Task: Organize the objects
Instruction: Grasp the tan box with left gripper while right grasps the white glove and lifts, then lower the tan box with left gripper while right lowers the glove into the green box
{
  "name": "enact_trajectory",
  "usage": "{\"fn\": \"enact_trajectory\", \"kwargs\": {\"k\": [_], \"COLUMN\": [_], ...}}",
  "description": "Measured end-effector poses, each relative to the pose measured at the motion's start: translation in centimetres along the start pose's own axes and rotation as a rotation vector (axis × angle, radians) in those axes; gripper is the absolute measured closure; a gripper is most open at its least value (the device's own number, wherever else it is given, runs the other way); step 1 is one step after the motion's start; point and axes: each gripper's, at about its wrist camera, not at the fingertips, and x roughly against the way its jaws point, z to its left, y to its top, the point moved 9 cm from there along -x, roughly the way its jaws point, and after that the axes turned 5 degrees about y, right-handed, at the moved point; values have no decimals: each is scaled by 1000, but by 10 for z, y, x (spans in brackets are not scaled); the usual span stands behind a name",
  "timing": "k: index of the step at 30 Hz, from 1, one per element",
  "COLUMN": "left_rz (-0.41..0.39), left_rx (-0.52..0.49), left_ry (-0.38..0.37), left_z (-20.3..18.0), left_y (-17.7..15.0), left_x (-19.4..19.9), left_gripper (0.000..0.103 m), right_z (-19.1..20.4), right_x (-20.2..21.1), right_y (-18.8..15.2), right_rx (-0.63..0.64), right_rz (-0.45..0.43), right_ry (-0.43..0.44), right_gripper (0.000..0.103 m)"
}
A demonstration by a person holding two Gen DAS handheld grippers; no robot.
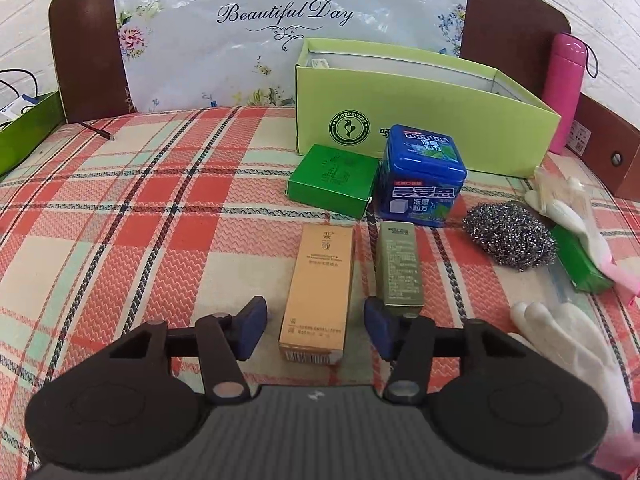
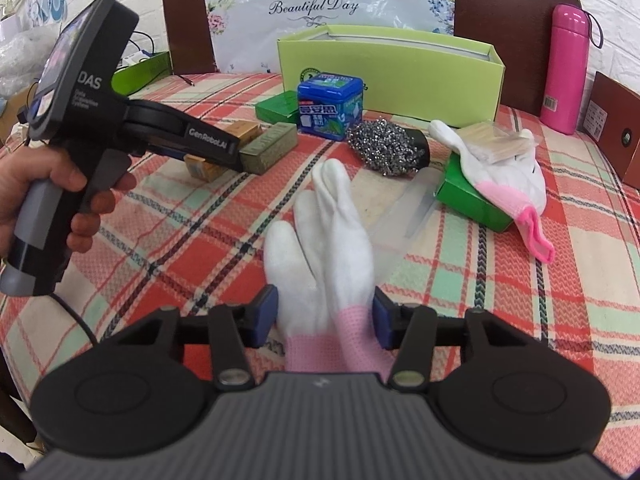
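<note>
Left gripper [image 1: 316, 326], bottom centre: jaws apart, straddling the tan carton [image 1: 318, 292] without touching. Right gripper [image 2: 325, 318] brackets the limp white glove [image 2: 326, 236], ungripped. Carton looks light and stiff; pinch its long sides.

Both wrist views look down close, sharing the blue tin [image 1: 420, 172].

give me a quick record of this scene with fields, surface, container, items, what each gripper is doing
surface: red, cream and green plaid cloth
container: open light green cardboard box at the back
items in front of it: flat green box, blue Mentos tub, steel wool scourer
left hand-held gripper: open, straddling the near end of a tall orange carton; olive-green carton lies beside it
right hand-held gripper: open around a white glove with pink cuff, pads apparently not pressing
second glove: draped over another green box
</note>
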Motion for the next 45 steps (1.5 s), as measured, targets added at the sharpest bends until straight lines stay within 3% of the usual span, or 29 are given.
{"fn": "enact_trajectory", "kwargs": {"k": [2,4,6,9,17,26,32,35,45], "left_rz": [-1,-3,-2,5,-26,-177,-241,-229,-179], "left_rx": [0,-2,4,15,39,65,5,5,8], "left_ry": [-13,-22,-32,-50,-150,-265,-239,-231,-168], "left_z": [-1,-2,-2,-2,-13,-37,-63,-68,-69], "left_y": [-1,-2,-4,-6,7,98,168,194,225], "left_x": [2,5,7,11,45,69,45,17,-59], "left_gripper": [57,68,70,71,71,71,71,71,71], "right_z": [1,2,3,3,-7,-57,-100,-122,-151], "right_x": [0,1,2,7,39,46,7,-21,-97], "right_y": [-1,-1,0,4,46,138,204,229,271], "right_rx": [4,-4,5,-19,-117,-172,-151,-140,-100], "right_rz": [-2,-6,-7,-17,-128,-267,-300,-311,-334], "right_ry": [1,22,11,32,144,154,68,23,4], "right_gripper": [56,75,87,92,92,92,92,92,92]}}
